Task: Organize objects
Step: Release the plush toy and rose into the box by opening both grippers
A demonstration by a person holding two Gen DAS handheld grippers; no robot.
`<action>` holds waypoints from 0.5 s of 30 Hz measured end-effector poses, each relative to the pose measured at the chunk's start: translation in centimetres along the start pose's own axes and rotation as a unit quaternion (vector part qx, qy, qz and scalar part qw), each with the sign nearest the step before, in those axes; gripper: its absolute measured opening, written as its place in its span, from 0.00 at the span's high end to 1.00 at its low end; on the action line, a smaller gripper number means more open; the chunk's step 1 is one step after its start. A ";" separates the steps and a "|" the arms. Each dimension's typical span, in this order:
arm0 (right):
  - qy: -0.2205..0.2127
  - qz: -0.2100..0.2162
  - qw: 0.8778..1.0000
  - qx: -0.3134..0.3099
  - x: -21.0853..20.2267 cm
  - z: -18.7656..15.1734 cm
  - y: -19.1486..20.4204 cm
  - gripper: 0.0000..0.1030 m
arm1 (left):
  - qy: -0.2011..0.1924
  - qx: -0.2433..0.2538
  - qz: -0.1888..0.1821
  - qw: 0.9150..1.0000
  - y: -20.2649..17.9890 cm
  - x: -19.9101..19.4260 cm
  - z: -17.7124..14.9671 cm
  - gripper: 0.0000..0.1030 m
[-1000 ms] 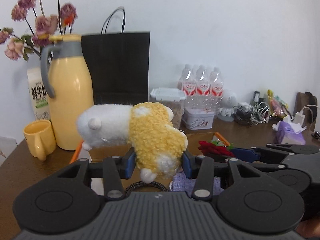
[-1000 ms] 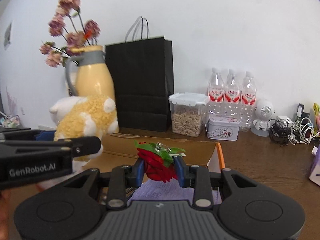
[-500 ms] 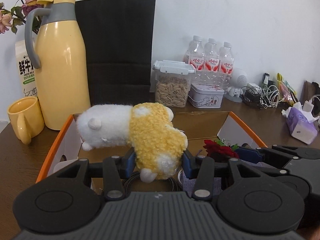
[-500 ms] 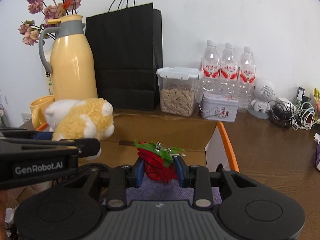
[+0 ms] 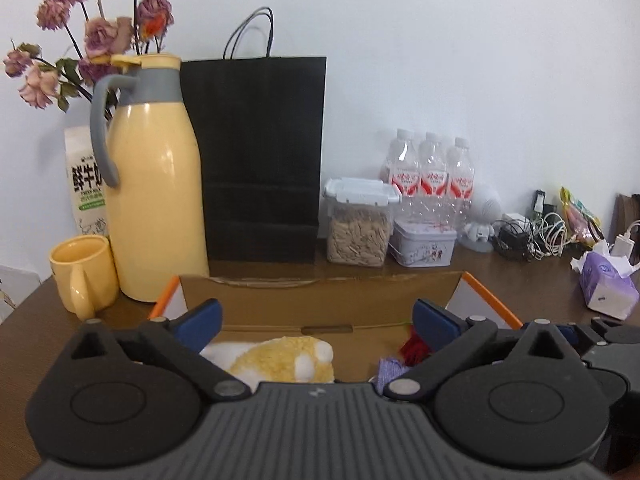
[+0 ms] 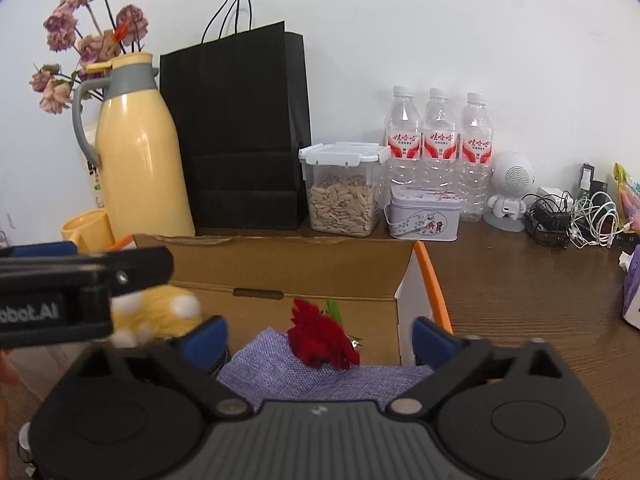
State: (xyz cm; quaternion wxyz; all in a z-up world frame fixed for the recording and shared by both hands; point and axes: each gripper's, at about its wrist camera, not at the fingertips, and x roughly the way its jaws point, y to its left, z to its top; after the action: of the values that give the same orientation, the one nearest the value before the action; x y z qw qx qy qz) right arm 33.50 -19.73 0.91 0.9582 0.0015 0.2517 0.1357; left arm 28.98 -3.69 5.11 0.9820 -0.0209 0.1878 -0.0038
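We hold our left gripper (image 5: pixel 316 318) over the cardboard box (image 5: pixel 320 300) on the brown worktop (image 5: pixel 520 280), its fingers opening wide with nothing pressed between them; the yellow and white plush toy (image 5: pixel 280 362) lies loose inside the box below; our right gripper (image 6: pixel 320 338) hangs over the same box, fingers likewise opening wide, and the red flower (image 6: pixel 320 338) rests free on a purple cloth (image 6: pixel 312 376) in the box, touching neither pad; behind the box stand a clear lidded container (image 6: pixel 342 188) half full of seeds, a closed white tin (image 6: pixel 424 214), three water bottles (image 6: pixel 438 148), a black paper bag (image 6: pixel 240 128), a yellow jug (image 6: pixel 140 148) and a yellow mug (image 5: pixel 82 276).
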 end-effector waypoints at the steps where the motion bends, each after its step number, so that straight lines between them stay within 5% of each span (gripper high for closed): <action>1: 0.000 0.002 1.000 0.002 -0.1 0.0 -0.1 0.00 | -0.001 -0.002 0.000 1.000 0.0 -0.1 0.0 0.00; 15: -0.025 0.004 1.000 0.001 -3.2 0.3 0.0 0.00 | -0.046 -0.019 -0.005 0.999 0.2 -4.0 0.8 0.00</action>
State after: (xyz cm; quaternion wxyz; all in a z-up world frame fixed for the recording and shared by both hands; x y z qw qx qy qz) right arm 30.94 -20.54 2.77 0.9637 0.0072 0.2276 0.1391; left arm 25.58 -3.43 7.34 0.9890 -0.0403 0.1424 -0.0040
